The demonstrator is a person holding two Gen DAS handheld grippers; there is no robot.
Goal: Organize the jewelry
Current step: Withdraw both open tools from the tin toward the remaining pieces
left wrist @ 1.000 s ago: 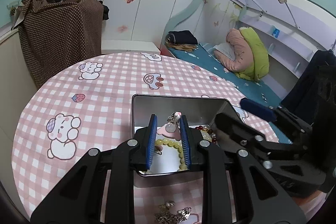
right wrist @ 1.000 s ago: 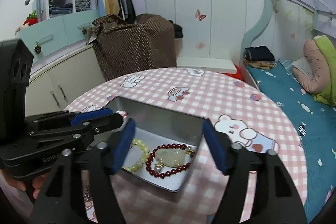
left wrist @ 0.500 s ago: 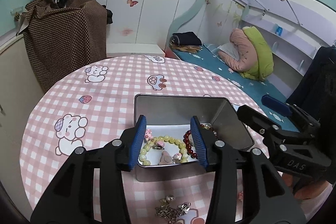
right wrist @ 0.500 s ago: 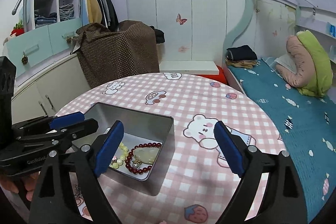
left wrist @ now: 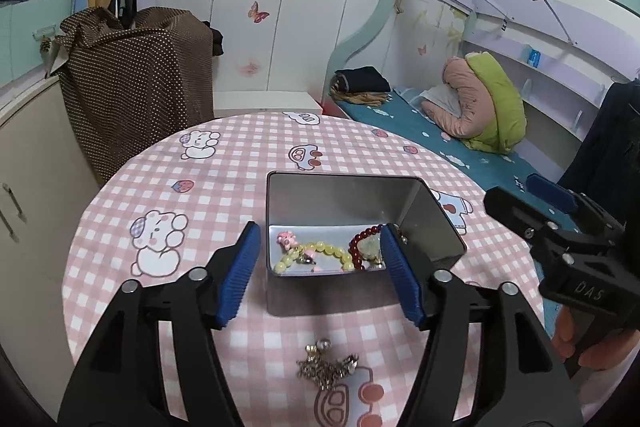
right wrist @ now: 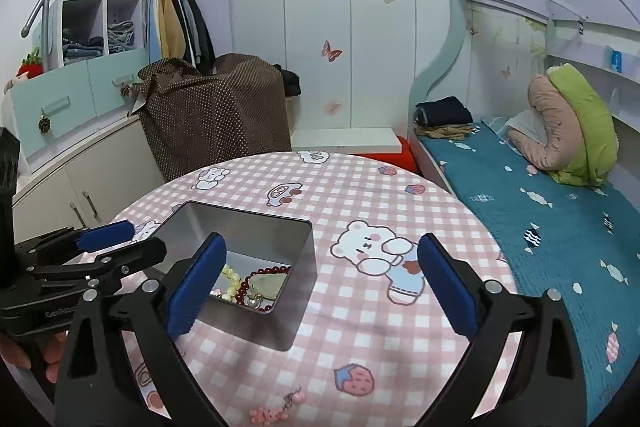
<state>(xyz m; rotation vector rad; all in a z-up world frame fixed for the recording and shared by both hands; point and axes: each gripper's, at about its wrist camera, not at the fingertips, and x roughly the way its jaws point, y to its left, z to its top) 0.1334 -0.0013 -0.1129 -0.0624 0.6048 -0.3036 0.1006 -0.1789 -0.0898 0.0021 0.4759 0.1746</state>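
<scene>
Pink-checked round table (left wrist: 224, 195) in a child's bedroom: both grippers let go and back off from the metal tin (left wrist: 340, 195).

A second ago the left gripper (left wrist: 320, 277) pinched a pink charm over the tin; now its jaws are opening with nothing between them, and the charm lies inside beside the yellow bead bracelet (left wrist: 316, 255) and red bead bracelet (left wrist: 360, 239). The right gripper (right wrist: 320, 287) is likewise opening, empty. Still loose on the cloth: a metal chain piece (left wrist: 326, 367) and pink trinket (right wrist: 272, 411).

White wardrobe (right wrist: 320, 27), teal bunk bed (right wrist: 540, 219), round pink-checked table (right wrist: 380, 195).
</scene>
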